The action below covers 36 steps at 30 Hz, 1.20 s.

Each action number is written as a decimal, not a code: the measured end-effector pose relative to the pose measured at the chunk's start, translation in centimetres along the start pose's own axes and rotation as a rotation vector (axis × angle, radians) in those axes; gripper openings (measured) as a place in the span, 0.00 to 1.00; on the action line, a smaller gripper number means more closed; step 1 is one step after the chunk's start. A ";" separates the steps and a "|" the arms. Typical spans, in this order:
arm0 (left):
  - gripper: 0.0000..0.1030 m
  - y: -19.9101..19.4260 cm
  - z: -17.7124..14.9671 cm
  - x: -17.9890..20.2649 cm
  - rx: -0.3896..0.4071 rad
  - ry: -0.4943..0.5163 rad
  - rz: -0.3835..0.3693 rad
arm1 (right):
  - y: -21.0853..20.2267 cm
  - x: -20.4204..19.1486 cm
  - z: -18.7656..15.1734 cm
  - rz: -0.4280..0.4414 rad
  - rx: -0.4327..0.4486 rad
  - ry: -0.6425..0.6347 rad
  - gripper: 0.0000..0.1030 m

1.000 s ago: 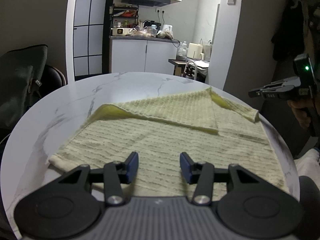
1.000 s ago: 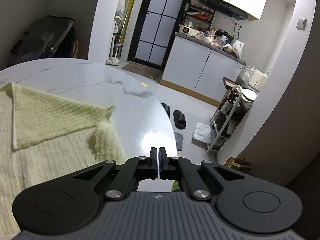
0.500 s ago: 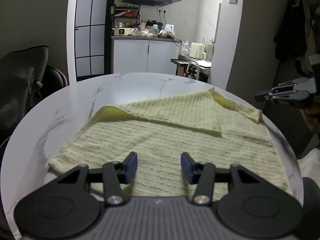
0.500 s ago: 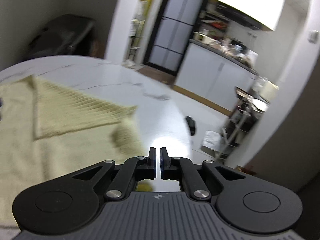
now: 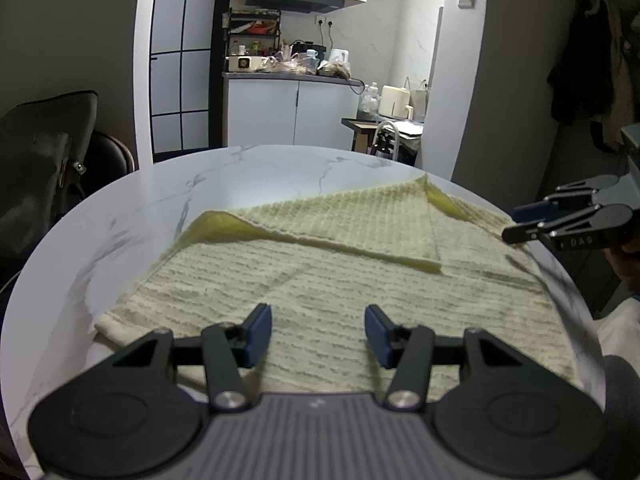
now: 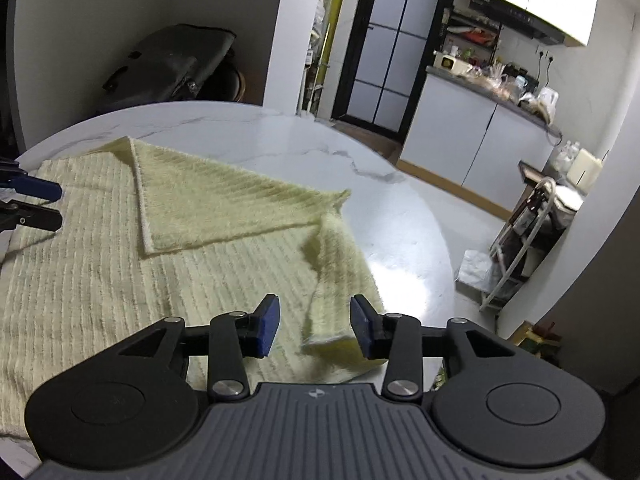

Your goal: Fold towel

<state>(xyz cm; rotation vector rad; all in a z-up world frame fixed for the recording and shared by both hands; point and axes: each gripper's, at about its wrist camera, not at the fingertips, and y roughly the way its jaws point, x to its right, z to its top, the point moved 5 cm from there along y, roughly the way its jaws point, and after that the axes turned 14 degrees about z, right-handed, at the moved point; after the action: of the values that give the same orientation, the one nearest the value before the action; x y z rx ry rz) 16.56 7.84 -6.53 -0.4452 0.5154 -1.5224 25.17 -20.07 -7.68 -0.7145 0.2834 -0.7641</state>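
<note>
No legible writing on towel (image 5: 320, 280)

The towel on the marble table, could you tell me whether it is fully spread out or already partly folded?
Partly folded. The towel lies mostly flat on the table, but one far corner flap is turned back over it.

We see a round white marble tabletop (image 5: 248, 176). Behind it, to the left, a dark bag (image 5: 36, 160) sits on a chair. Farther back stands a white kitchen cabinet (image 5: 292, 112) with a cluttered counter, a range hood (image 5: 294, 0) above it, and dark coats (image 5: 584, 76) hanging at right.
</note>
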 end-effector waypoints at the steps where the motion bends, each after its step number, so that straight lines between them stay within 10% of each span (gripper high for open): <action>1: 0.53 0.0 0.1 -0.2 0.000 -0.001 -0.003 | 0.3 0.1 -0.1 -0.007 -0.009 0.003 0.32; 4: 0.54 0.1 0.1 -0.3 0.001 -0.006 -0.006 | 0.4 0.5 -0.4 0.014 -0.002 0.026 0.03; 36: 0.63 -0.1 -0.4 1.3 0.009 0.020 -0.001 | -0.3 7.1 0.5 -0.183 0.039 0.100 0.05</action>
<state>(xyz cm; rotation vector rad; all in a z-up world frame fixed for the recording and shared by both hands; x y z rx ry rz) 16.28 6.52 -6.85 -0.4238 0.5235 -1.5304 30.22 -25.10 -7.00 -0.6722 0.2958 -0.9787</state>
